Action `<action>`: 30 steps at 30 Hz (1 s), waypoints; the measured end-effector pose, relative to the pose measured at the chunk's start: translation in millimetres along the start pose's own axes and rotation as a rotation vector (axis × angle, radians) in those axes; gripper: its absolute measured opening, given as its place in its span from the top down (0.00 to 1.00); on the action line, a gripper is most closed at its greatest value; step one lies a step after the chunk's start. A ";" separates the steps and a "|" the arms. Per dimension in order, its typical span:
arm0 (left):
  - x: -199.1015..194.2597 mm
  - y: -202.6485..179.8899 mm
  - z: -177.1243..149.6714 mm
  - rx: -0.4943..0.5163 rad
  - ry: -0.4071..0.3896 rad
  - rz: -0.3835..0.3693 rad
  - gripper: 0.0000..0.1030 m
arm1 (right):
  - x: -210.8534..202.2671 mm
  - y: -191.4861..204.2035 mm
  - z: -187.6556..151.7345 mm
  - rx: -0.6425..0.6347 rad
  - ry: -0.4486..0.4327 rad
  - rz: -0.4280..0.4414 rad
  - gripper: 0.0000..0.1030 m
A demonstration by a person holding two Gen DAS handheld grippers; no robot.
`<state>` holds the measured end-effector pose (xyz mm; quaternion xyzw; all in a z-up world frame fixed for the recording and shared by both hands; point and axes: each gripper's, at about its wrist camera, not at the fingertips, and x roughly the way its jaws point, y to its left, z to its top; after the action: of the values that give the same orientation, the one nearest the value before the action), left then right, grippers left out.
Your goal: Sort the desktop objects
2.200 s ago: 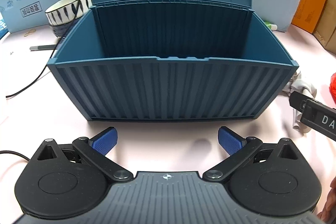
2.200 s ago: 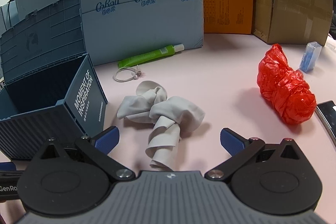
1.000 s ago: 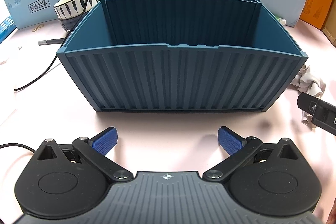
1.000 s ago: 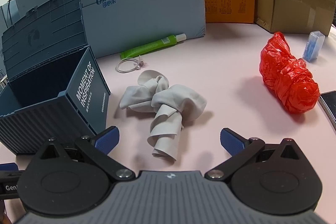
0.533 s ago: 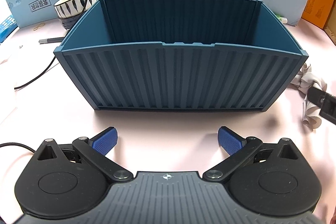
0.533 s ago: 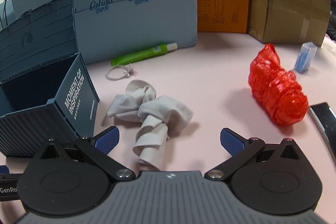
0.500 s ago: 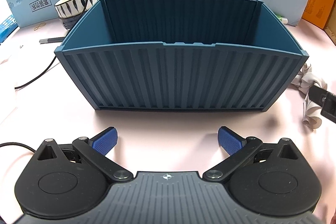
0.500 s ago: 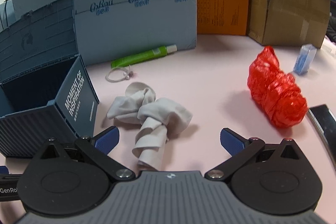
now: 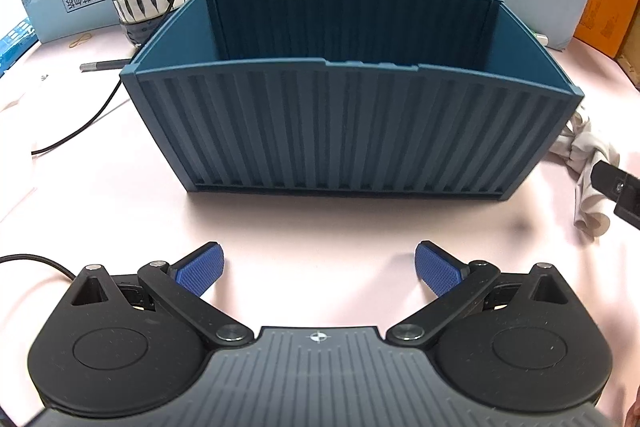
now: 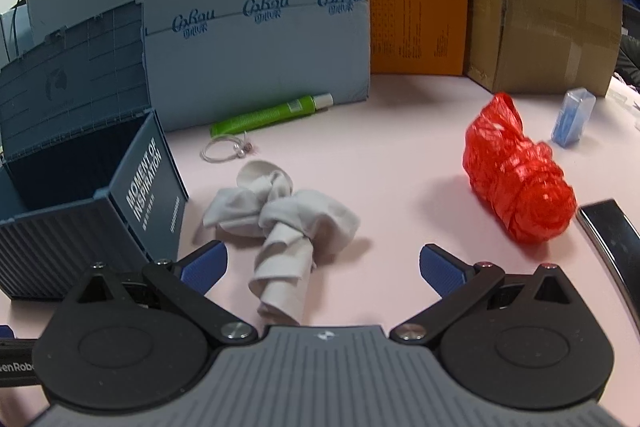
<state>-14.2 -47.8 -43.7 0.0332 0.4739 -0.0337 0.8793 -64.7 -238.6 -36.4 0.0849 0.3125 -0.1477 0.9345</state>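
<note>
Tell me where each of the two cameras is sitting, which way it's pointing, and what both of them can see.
Left wrist: sits on the left gripper, low over the pink table, facing the blue storage box front-on; its open jaws fill the foreground.
Right wrist: sits on the right gripper, looking across the table at the grey cloth, with the red plastic bag to the right; its jaws are open.
Shared: the box, the cloth, and the light-blue Corou cartons.
</note>
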 end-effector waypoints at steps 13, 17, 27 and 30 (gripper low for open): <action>-10.1 -18.6 -15.9 0.088 -0.027 -0.068 0.01 | -8.0 -8.3 -11.2 0.010 0.021 0.002 0.00; -13.1 -27.6 -19.6 0.118 -0.031 -0.092 0.01 | -6.2 -11.1 -9.7 0.018 0.023 0.002 0.00; -13.2 -32.8 -15.3 0.123 -0.043 -0.116 0.01 | 4.1 -3.4 -0.9 -0.023 0.023 0.061 0.00; -12.3 -32.8 -14.9 0.124 -0.038 -0.108 0.01 | 8.9 -1.0 0.8 -0.025 0.031 0.074 0.00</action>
<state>-36.3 -78.8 -42.4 0.0614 0.4550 -0.1112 0.8814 -57.8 -241.7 -41.2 0.0869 0.3255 -0.1079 0.9353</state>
